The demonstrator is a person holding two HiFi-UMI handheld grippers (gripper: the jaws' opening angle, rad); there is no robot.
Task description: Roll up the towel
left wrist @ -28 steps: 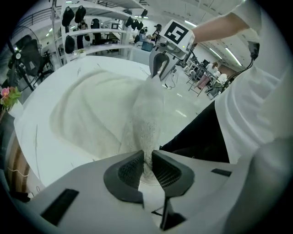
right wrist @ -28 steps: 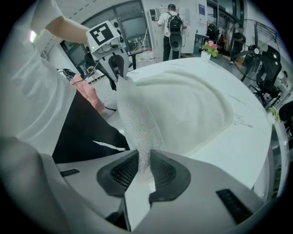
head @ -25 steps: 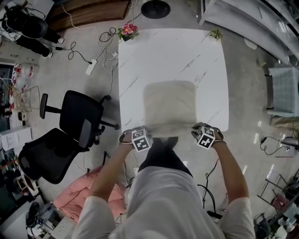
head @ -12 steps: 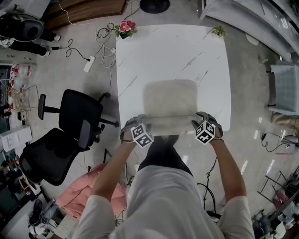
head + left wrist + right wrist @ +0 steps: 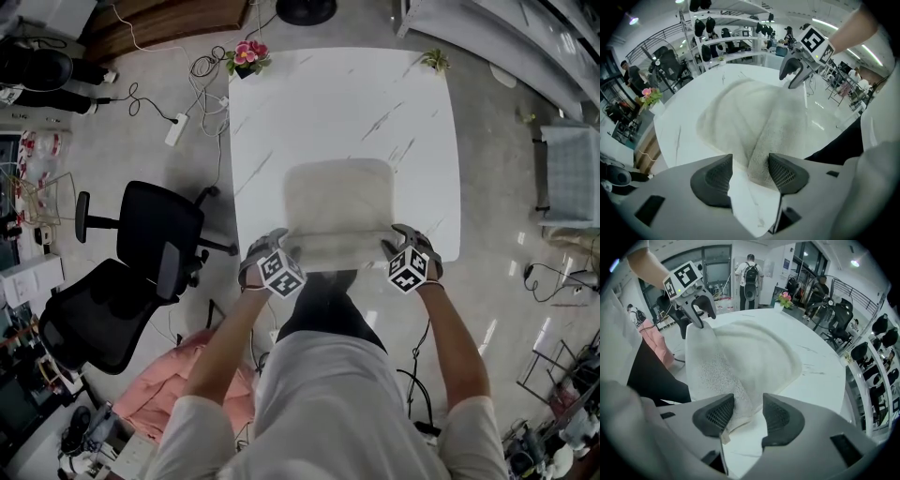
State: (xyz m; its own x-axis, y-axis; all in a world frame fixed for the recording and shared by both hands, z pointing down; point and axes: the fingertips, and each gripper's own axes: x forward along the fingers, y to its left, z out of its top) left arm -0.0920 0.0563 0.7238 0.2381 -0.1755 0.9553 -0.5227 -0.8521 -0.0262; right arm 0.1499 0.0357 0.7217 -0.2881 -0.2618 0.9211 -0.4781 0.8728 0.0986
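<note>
In the head view I am looking steeply down from well above onto the table (image 5: 337,103), with the towel (image 5: 337,202) at frame centre. In the left gripper view and the right gripper view I am sitting low and close at the ends of the towel's lower edge, and the two are facing each other along it. All three views are sharing the towel and the tabletop.

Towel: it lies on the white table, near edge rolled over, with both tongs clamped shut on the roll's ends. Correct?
Not clamped. The two gripper views show the jaws apart, having just been opening, with the roll's ends between them unpinched: left tongs, right tongs. The towel does lie on the white table, near edge rolled over.
</note>
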